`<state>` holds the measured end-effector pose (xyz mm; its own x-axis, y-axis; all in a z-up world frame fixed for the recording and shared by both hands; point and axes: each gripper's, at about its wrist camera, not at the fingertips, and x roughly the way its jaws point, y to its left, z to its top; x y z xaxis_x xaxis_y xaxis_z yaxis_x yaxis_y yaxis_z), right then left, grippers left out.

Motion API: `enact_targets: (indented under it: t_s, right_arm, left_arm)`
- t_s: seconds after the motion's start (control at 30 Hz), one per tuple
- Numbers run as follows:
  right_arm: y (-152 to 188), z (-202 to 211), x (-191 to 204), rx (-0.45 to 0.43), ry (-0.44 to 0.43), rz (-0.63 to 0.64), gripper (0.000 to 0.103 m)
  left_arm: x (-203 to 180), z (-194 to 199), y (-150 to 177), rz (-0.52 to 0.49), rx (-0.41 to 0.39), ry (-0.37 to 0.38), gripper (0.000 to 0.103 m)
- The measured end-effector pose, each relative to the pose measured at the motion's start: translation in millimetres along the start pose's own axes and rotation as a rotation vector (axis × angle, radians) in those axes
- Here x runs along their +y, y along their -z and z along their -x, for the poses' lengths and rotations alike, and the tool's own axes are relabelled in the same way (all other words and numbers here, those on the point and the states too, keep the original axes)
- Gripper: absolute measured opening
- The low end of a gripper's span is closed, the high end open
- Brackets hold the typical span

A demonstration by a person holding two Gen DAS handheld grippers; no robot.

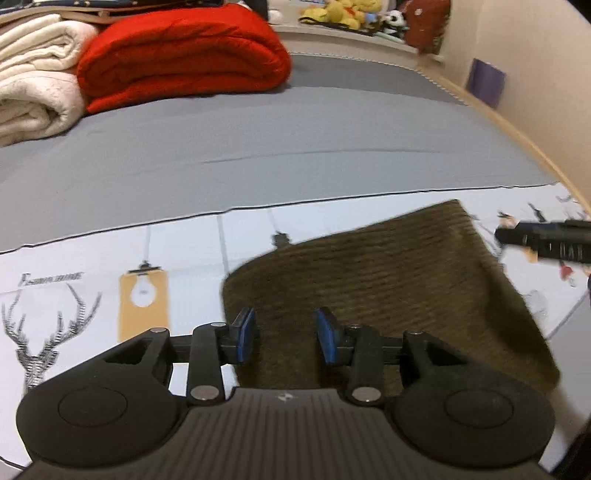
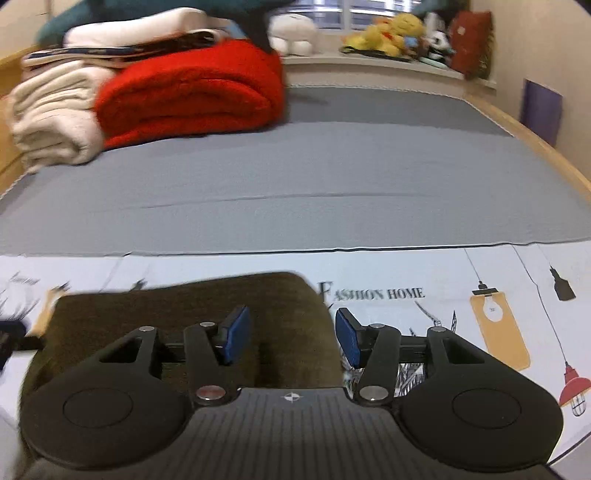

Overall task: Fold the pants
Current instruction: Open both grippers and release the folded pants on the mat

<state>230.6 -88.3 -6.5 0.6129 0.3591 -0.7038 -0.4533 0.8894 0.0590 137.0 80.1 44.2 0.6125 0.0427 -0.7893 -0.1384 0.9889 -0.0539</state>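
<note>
Left gripper jaws apart over the near-left corner of the pants, nothing pinched. Right gripper likewise released, straddling the pants' right edge. Pants: olive-brown corduroy, folded flat on the printed white cloth. Beyond, grey sheet; farther, red blanket touching cream blanket. Plush toys on the ledge.

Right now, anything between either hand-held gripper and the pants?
Nothing visible. The left hand-held gripper and the right hand-held gripper both hover open directly over the folded brown pants, pads clear of the fabric. The red blanket lies far back on the bed.
</note>
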Motion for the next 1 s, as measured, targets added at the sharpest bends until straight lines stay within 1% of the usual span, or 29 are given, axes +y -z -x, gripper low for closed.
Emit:
enact_targets:
  t_s: [0.03,0.07,0.1,0.13,0.2,0.23,0.27,0.33,0.37,0.4,0.43,0.47,0.5,0.53,0.57,0.6,0.63,0.7,0.73,0.77,0.8,0.83,0.87,0.9,0.93,1.0]
  right_arm:
    - [6,4,1,0.019,-0.021,0.024,0.055]
    - [12,6,2,0.049,-0.043,0.053,0.055]
    - [18,6,3,0.08,-0.056,0.08,0.055]
    - [26,2,5,0.127,-0.057,0.112,0.055]
    - [44,-12,8,0.226,-0.018,0.18,0.055]
    - [52,-16,10,0.243,0.012,0.221,0.055]
    - [56,-15,11,0.235,0.023,0.239,0.055]
    - [53,-6,11,0.219,0.014,0.206,0.055]
    - [51,0,11,0.208,0.0,0.182,0.055]
    - [49,4,11,0.2,-0.01,0.171,0.055]
    - [50,7,12,0.202,-0.007,0.175,0.055]
    - [54,6,14,0.22,0.009,0.192,0.055]
    - [60,1,17,0.258,0.043,0.227,0.055]
    - [66,-1,18,0.278,0.078,0.256,0.056]
    - [68,2,21,0.264,0.102,0.263,0.058]
    - [66,9,23,0.244,0.118,0.25,0.057]
    - [59,23,25,0.196,0.118,0.219,0.055]
    - [45,59,28,0.078,0.082,0.132,0.058]
    - [40,78,28,0.026,0.063,0.086,0.062]
    - [36,97,29,-0.022,0.051,0.052,0.072]
    - [35,112,30,-0.059,0.045,0.036,0.077]
    - [35,129,31,-0.099,0.04,0.034,0.086]
    - [38,143,33,-0.133,0.041,0.04,0.091]
    - [41,156,34,-0.159,0.048,0.045,0.092]
    - [47,167,34,-0.185,0.058,0.043,0.095]
    - [61,182,31,-0.223,0.064,0.024,0.099]
  left_arm:
    - [-2,-2,2,-0.006,0.022,0.008,0.04]
    - [-3,-7,5,-0.014,0.06,0.011,0.04]
    - [-5,-16,10,-0.027,0.117,0.006,0.042]
    - [-6,-22,15,-0.041,0.145,-0.004,0.043]
    - [-10,-22,15,-0.05,0.134,-0.027,0.045]
    - [-12,-18,14,-0.046,0.121,-0.03,0.045]
    - [-15,-13,13,-0.05,0.107,-0.039,0.044]
    - [-23,-2,15,-0.085,0.086,-0.053,0.044]
    - [-27,4,16,-0.098,0.082,-0.043,0.044]
    - [-29,8,17,-0.102,0.09,-0.028,0.044]
    - [-28,5,19,-0.098,0.118,-0.024,0.044]
    - [-28,-2,23,-0.098,0.17,-0.035,0.044]
    - [-29,-9,29,-0.114,0.203,-0.047,0.046]
    - [-31,-11,32,-0.137,0.206,-0.057,0.047]
    - [-34,-8,31,-0.14,0.194,-0.069,0.047]
    - [-37,-4,30,-0.136,0.18,-0.078,0.047]
    - [-39,2,30,-0.14,0.161,-0.087,0.047]
    - [-43,17,30,-0.144,0.125,-0.115,0.051]
    - [-44,28,29,-0.135,0.109,-0.126,0.054]
    - [-45,40,26,-0.12,0.084,-0.13,0.065]
    - [-44,51,23,-0.107,0.055,-0.133,0.076]
    - [-45,68,21,-0.093,0.003,-0.133,0.079]
    - [-48,87,22,-0.085,-0.059,-0.125,0.084]
    - [-51,106,25,-0.077,-0.122,-0.116,0.089]
    - [-54,125,30,-0.064,-0.176,-0.12,0.09]
    - [-60,153,44,-0.037,-0.249,-0.115,0.09]
